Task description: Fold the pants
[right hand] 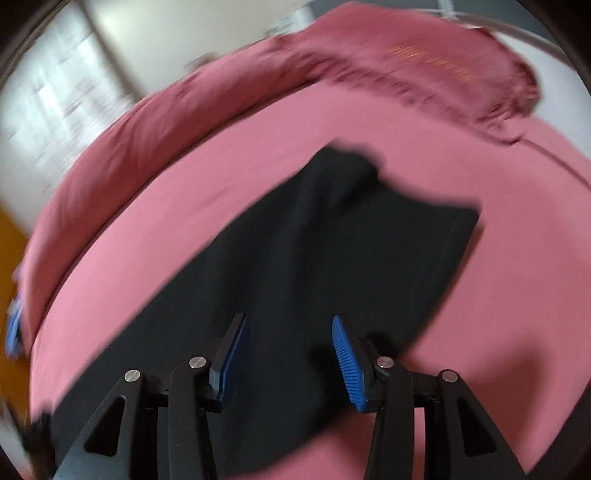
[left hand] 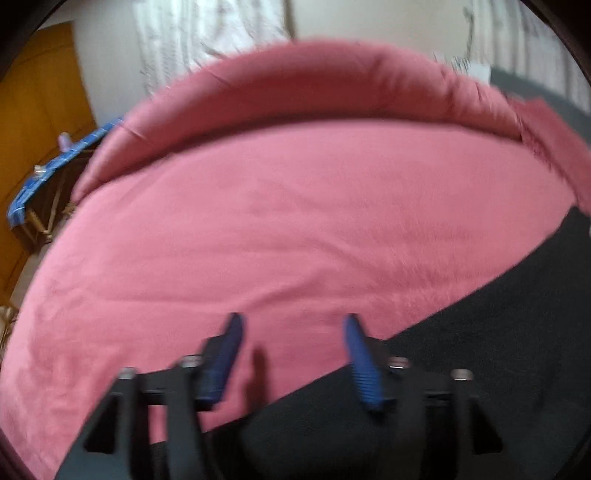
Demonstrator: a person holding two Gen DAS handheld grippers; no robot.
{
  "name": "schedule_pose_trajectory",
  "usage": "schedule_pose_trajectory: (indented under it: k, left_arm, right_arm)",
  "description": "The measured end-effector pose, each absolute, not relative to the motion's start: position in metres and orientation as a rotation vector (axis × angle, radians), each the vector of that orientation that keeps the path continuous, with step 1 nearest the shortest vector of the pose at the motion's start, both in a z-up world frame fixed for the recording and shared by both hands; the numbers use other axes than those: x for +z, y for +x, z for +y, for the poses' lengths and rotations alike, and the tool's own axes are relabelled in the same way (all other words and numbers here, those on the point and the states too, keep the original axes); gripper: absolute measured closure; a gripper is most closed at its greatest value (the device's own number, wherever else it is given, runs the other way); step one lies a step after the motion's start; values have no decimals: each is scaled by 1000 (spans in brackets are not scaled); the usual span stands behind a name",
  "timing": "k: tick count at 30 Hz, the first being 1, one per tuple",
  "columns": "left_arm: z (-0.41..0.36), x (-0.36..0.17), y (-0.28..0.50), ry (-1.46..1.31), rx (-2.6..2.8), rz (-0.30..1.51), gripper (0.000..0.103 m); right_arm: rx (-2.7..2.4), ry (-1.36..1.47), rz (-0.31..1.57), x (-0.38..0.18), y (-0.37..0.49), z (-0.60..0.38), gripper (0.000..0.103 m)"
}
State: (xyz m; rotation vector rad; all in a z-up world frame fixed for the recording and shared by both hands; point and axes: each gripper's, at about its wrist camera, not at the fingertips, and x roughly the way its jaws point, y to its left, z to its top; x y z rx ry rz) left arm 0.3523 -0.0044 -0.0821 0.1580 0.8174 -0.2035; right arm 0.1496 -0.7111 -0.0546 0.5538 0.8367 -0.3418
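Lowest in the left wrist view, the left gripper (left hand: 293, 354) points down at the bed, its blue-padded fingers (left hand: 360, 363) standing apart with nothing between them; its tips hang over the line where the black pants (left hand: 461, 369) meet the pink bedspread (left hand: 277, 221). The pants fill the lower right of that frame, their straight edge running diagonally up to the right.

In the right wrist view, the right gripper (right hand: 288, 354) is also tilted downward, its jaws parted and empty, right above the pants (right hand: 314, 258). The garment lies flat on the bedspread (right hand: 517, 295), stretching from the bottom left up to the centre, where its far end shows a hemmed edge at right and a rumpled corner at top.

Beyond, a rolled pink ridge (left hand: 314, 88) of bedding borders the bed. At far left of the left wrist view stand an orange door (left hand: 40, 92) and a blue-covered stand (left hand: 55, 166). Pale curtains (left hand: 207, 33) hang behind. Both frames are blurred; no writing is readable.
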Motion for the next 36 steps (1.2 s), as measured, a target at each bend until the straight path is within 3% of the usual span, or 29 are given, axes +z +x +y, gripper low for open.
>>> schedule_pose_trajectory:
  k: [2,3,8,14,17,19,20,21,22,25,28,30,31,32,36]
  left_arm:
    - [25,-66,337,127,-164,774,9]
    - [38,-61,328,100,-160,773,7]
    - [92,-70,296,-24,-185,910,7]
    - [109,-116,265,-262,-237,1120,4]
    - [98,-115,251,-174,-288,1089,4]
    - [84,-115,239,-92,-332,1098,15]
    - [76,-113,231,-14,-339,1084,42]
    - [71,-111,224,21,-373,1075,49]
    - [69,-109,218,19,-391,1074,49]
    - [68,-109,202,25,-437,1088,49]
    - [80,-107,192,-88,-462,1093,45]
    - [92,-108,190,-227,-487,1117,22]
    - [98,-110,187,-281,-495,1132,16]
    - [101,-110,183,-304,-499,1140,12]
    - [102,-110,171,-303,-515,1149,9]
  right_arm:
    - [-251,567,854,-58,120,-680,56]
    - [-203,590,853,-59,110,-671,56]
    - [91,741,863,-66,83,-595,54]
    - [340,595,1071,-75,125,-465,53]
    - [375,526,1142,-86,147,-427,53]
    - [439,505,1212,-96,154,-402,51]
    - [482,457,1204,-95,150,-389,62]
    - [517,402,1204,-93,145,-381,77]
    - [539,328,1233,-94,138,-371,94]
    - [640,289,1329,-102,103,-359,95]
    - [651,302,1331,-108,75,-363,96]
    - [627,386,1272,-105,83,-380,90]
    - [607,424,1267,-107,93,-389,75]
    - [590,483,1269,-107,100,-398,65]
    - [550,723,1245,-110,135,-406,61]
